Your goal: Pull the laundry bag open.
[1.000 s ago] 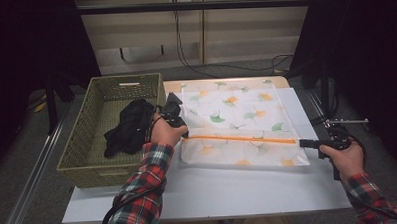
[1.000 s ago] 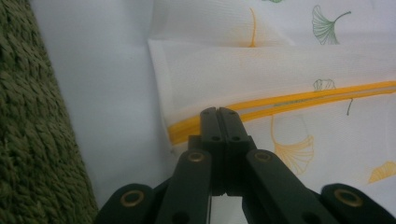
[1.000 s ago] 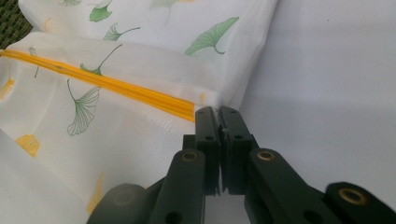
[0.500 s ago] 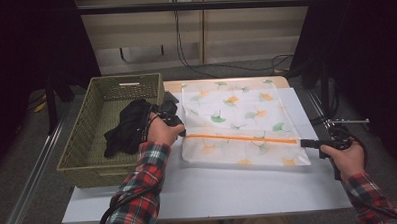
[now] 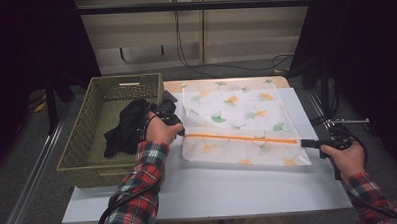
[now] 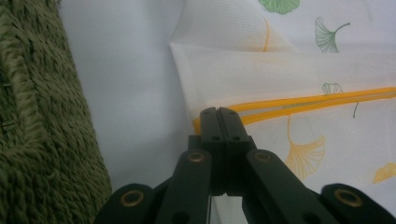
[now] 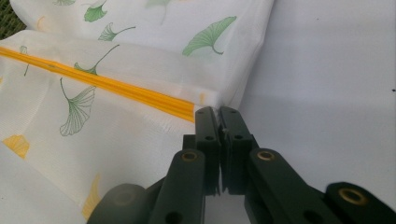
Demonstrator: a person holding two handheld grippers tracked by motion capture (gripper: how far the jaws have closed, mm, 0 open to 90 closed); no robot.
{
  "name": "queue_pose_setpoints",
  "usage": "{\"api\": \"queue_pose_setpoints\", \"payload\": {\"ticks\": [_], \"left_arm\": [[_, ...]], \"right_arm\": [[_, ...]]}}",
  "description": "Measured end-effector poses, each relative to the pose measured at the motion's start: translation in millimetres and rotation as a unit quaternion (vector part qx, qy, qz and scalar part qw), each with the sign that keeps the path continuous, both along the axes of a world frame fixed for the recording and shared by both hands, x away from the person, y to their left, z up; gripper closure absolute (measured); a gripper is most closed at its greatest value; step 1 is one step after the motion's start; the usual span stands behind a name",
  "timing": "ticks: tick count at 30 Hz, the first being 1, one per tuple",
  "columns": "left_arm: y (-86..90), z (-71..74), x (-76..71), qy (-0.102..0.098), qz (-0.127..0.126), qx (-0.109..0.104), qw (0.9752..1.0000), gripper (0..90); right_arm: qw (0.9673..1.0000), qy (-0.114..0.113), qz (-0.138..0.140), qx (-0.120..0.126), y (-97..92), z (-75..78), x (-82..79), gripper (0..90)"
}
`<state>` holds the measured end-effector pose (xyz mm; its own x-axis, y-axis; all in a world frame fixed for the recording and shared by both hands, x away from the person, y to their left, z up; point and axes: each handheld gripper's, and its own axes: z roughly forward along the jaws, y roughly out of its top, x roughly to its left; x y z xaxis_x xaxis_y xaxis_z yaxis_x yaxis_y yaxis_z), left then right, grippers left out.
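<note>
High view, bag: the bag (image 5: 237, 120) is white mesh printed with green and orange ginkgo leaves, crossed by an orange zip (image 5: 242, 138); it lies flat on the table (image 5: 214, 186), just right of the basket (image 5: 87, 146).
Bag axis: the zip runs nearly level across the bag, dipping slightly away from the basket; the bag's long side follows it.
Left gripper: left gripper (image 6: 217, 112) has its jaws pressed together on the zip end nearest the basket; in the high view the left hand (image 5: 162, 129) sits at that corner.
Right gripper: right gripper (image 7: 218, 111) has its jaws clamped on the zip end farthest from the basket, a sliver of fabric pinched between them; right hand (image 5: 345, 154) sits beyond the bag's edge.
Basket: green woven, holding a black cloth (image 5: 127, 127).
Hard to see: the zip slider cannot be made out; the left hand covers the bag's corner in the high view.
</note>
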<state>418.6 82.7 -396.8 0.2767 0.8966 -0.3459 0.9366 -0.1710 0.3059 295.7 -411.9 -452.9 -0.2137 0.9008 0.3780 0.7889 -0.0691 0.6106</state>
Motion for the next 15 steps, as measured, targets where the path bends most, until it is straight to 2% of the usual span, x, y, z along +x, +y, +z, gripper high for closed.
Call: {"api": "queue_pose_setpoints", "payload": {"ticks": [4,5,15], "left_arm": [[2.9,0.5,0.6,-0.001,-0.003,0.005,1.0000,90.0],[2.9,0.4,0.4,0.001,0.000,0.000,1.0000,90.0],[4.4,2.6,0.3,-0.001,-0.001,0.002,1.0000,90.0]], "right_arm": [[1.0000,0.000,-0.001,-0.001,-0.8,-0.5,-0.2,87.4],[1.0000,0.000,-0.002,-0.001,-0.9,-0.5,-0.2,87.5],[1.0000,0.004,-0.003,-0.006,-1.1,-1.4,0.1,87.5]]}}
